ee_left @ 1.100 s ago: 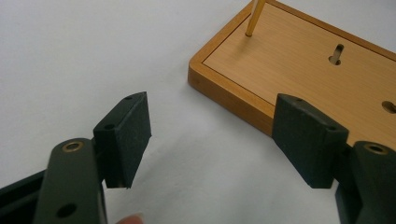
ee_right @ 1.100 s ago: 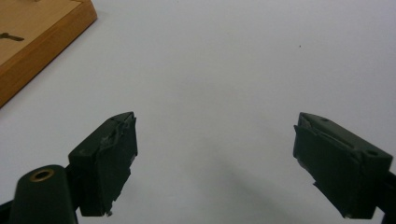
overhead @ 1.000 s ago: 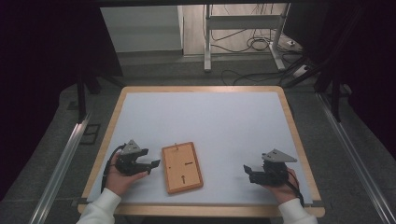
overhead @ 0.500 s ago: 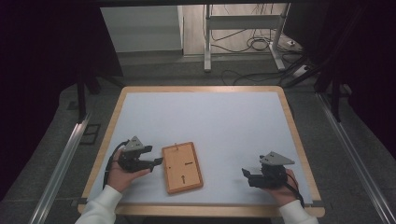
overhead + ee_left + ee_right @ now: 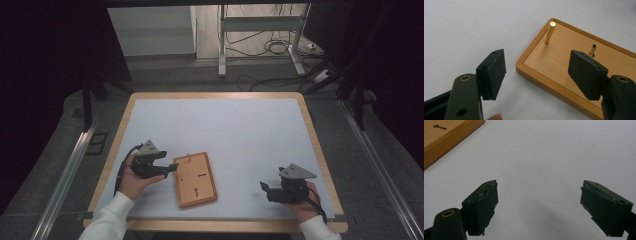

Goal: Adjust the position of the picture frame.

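High view, looking down on a white desk [image 5: 225, 130] with a pale wooden rim. Nearest the viewer, two white sleeves enter from the bottom edge, each hand holding black tongs. The left tongs [image 5: 170, 166] sit at the near left of the desk, released, their tips just beside the left edge of a wooden board [image 5: 195, 179]. The right tongs [image 5: 263, 188] rest at the near right, also released and holding nothing, well apart from the board.

The board is a flat rectangular wooden tray with a raised border, lying near the front of the desk between the two hands, slightly turned. In the left gripper view, the spread jaws frame the board's near corner; a thin brass peg [image 5: 550, 32] stands upright near that corner, and a small keyhole-shaped slot [image 5: 593, 50] sits farther along the board's floor. In the right gripper view, the wide-open jaws hang over bare white desk, with the board's corner [image 5: 446, 138] at the upper left.

Beyond the desk lie grey floor, cables and a metal stand [image 5: 260, 25].
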Motion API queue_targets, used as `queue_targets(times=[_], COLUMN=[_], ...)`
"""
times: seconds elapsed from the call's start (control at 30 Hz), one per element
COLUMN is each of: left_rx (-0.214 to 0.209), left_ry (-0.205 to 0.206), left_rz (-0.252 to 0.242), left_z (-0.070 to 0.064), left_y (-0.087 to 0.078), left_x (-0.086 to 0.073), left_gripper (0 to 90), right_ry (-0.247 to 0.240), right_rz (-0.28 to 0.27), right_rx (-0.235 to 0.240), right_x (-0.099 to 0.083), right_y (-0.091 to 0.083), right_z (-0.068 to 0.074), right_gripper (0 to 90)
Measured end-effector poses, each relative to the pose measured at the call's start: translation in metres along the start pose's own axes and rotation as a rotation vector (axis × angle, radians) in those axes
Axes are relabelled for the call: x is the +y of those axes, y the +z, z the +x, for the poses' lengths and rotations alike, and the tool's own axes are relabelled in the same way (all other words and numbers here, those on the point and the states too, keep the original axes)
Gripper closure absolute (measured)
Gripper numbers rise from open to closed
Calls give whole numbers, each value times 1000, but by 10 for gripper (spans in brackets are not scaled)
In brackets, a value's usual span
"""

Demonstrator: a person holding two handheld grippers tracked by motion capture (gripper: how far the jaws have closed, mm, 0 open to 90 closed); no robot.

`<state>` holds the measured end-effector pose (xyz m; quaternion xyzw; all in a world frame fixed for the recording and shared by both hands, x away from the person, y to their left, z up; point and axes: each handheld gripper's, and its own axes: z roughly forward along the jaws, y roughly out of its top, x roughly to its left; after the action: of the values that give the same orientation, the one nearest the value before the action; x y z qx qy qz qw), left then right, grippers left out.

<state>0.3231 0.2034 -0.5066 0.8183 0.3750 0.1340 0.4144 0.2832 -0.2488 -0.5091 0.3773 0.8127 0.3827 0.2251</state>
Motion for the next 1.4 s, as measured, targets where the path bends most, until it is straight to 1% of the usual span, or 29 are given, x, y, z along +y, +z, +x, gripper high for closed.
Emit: queue_targets(times=[0.13, 0.17, 0.3, 0.37, 0.43, 0.5, 0.67, 0.73, 0.93, 1.03, 1.07, 1.1, 1.17, 1.27, 1.4], left_rx=[-6, -1, -7, -18, -19, -23, -27, -18, -22, -27, -27, -35, -34, -37, -30], left_ry=[4, 17, 14, 11, 12, 11, 18, 25, 36, 31, 31, 27, 28, 20, 30], left_rz=[3, 7, -1, 4, 8, 14, 10, 1, 7, 7, 7, 12, 23, 19, 28], left_z=[-3, -5, -7, -7, -7, -7, -6, -8, -12, -13, -13, -12, -13, -13, -14], left_y=[5, 8, 11, 17, 19, 26, 33, 36, 43, 47, 47, 50, 54, 57, 59], left_x=[4, 7, 10, 11, 11, 12, 13, 15, 21, 24, 24, 24, 23, 23, 23], left_gripper=[302, 304, 312, 316, 320, 330, 360, 374, 442, 504, 517, 525, 540, 577, 644], right_ry=[-5, -7, -2, 8, 10, 17, 12, 13, 11, 14, 14, 15, 14, 13, 14], right_rz=[0, 0, 2, 3, 1, -1, 1, -2, 6, 6, 6, 6, 9, 14, 18], right_rx=[-4, -9, -14, 4, 10, 21, 19, 15, 4, 0, 0, -2, -4, -8, -12], right_x=[0, 0, -1, 0, 0, 1, 0, 0, 0, -1, -1, -2, -2, -3, -3], right_y=[-1, -2, -1, -2, -2, -2, -2, -3, -4, -5, -5, -5, -5, -6, -6], right_z=[1, 1, 1, 2, 2, 2, 2, 1, 2, 1, 1, 0, 0, 0, 0], right_gripper=[146, 146, 146, 146, 146, 146, 146, 146, 147, 147, 147, 147, 146, 146, 146])
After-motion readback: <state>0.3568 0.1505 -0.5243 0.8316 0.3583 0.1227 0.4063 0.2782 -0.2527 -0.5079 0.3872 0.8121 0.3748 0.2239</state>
